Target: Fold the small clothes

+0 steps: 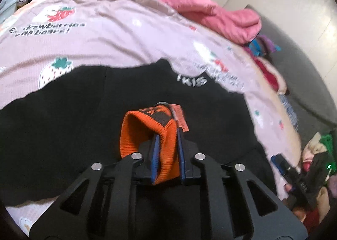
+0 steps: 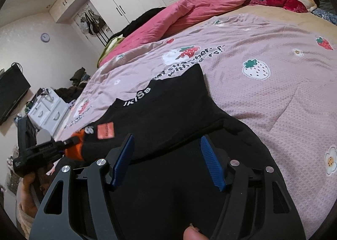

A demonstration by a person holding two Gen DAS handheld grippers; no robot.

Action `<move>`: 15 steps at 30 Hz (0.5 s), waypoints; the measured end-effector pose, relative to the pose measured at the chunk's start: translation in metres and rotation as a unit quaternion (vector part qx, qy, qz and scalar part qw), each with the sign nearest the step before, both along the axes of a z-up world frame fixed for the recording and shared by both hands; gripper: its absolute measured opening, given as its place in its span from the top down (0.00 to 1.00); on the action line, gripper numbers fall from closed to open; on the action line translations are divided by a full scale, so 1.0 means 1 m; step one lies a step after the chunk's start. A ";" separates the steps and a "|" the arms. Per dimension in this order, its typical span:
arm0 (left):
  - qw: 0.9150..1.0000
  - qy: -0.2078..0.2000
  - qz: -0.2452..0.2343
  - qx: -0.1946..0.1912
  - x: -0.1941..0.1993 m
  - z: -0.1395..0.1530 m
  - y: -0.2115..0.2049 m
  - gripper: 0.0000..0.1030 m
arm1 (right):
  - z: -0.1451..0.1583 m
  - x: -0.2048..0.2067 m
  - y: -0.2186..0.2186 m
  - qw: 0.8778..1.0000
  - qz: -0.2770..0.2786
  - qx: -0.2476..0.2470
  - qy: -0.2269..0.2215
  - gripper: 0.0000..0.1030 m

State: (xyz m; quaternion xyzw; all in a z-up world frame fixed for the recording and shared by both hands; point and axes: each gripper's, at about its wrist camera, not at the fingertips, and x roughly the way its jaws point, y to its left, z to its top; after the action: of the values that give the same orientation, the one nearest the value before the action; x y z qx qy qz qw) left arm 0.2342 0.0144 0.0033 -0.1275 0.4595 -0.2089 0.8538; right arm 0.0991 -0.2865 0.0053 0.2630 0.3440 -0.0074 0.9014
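My blue pads [image 1: 181,151] press an orange ribbed cuff [image 1: 147,134] of the black garment [image 1: 73,124] with white letters. Under it lies a pale pink sheet [image 1: 105,46], printed with red and white strawberries, beside a bright pink quilt [image 1: 210,10].

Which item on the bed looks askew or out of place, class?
The black garment lies rumpled, not flat, on the strawberry quilt. Its orange cuff is bunched up, pinched in the left hand-held gripper. The right hand-held gripper is open above it.
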 end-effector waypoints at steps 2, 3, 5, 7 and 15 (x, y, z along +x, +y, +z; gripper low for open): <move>1.000 0.001 0.011 0.012 0.002 -0.002 0.003 0.89 | -0.002 0.008 0.000 1.000 -0.002 -0.003 0.010 0.37; 1.000 -0.002 0.016 0.011 0.003 0.000 0.007 0.88 | -0.003 0.013 0.000 1.000 -0.002 -0.005 0.012 0.37; 0.999 -0.016 0.032 0.016 0.002 0.008 0.017 0.83 | -0.004 0.020 -0.002 1.000 -0.003 -0.013 0.019 0.37; 0.998 -0.038 0.048 0.033 -0.003 0.017 0.023 0.80 | -0.004 0.030 -0.006 0.999 -0.008 -0.025 0.025 0.37; 0.999 -0.025 -0.003 0.031 -0.006 0.009 -0.005 0.79 | -0.012 0.071 0.003 0.995 0.039 -0.065 0.068 0.37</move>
State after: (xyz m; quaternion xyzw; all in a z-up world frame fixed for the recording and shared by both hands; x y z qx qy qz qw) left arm 0.2278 0.0091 0.0123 -0.0943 0.4451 -0.1998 0.8678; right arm 0.1696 -0.2832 -0.0070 0.1891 0.4132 -0.0119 0.8907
